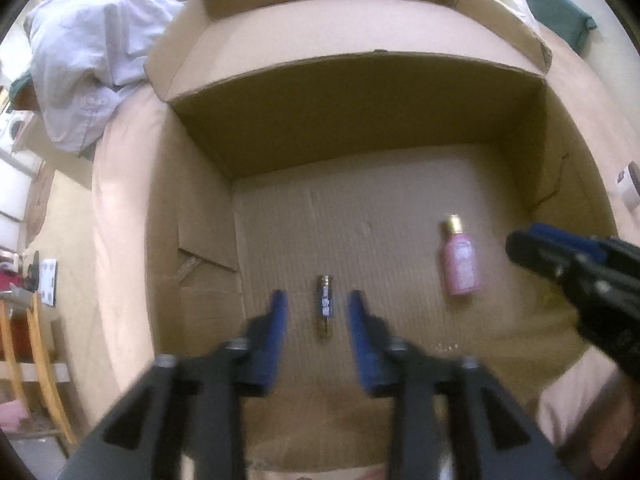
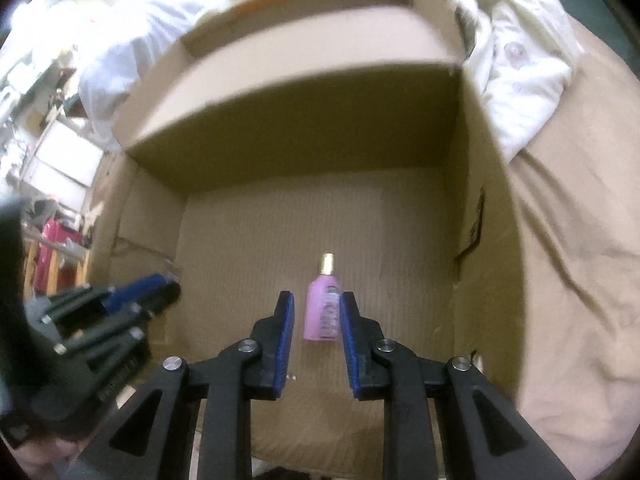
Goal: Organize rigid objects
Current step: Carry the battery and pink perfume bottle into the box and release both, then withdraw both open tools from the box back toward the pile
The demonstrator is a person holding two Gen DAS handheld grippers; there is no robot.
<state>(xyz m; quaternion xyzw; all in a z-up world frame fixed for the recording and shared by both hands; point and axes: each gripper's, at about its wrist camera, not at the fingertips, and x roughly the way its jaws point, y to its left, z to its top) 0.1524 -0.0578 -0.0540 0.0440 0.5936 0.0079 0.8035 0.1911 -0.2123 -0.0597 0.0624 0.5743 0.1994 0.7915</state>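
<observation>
An open cardboard box [image 1: 360, 116] lies on a bed, and both grippers reach into it. A small dark vial with a gold cap [image 1: 324, 306] lies on the box floor between the fingers of my left gripper [image 1: 319, 300], which is open and not touching it. A pink bottle with a gold cap [image 1: 459, 262] lies to its right. In the right wrist view the pink bottle [image 2: 320, 308] lies just ahead of my right gripper [image 2: 317, 302], which is open, its fingertips on either side of the bottle. The right gripper also shows in the left wrist view [image 1: 520, 246].
The box walls [image 2: 472, 208] rise on all sides, with flaps folded outward. A beige sheet [image 2: 568, 280] and white crumpled bedding [image 1: 88, 52] surround the box. A white container [image 1: 630, 184] sits outside the box on the right. Wooden furniture [image 1: 40, 360] stands at far left.
</observation>
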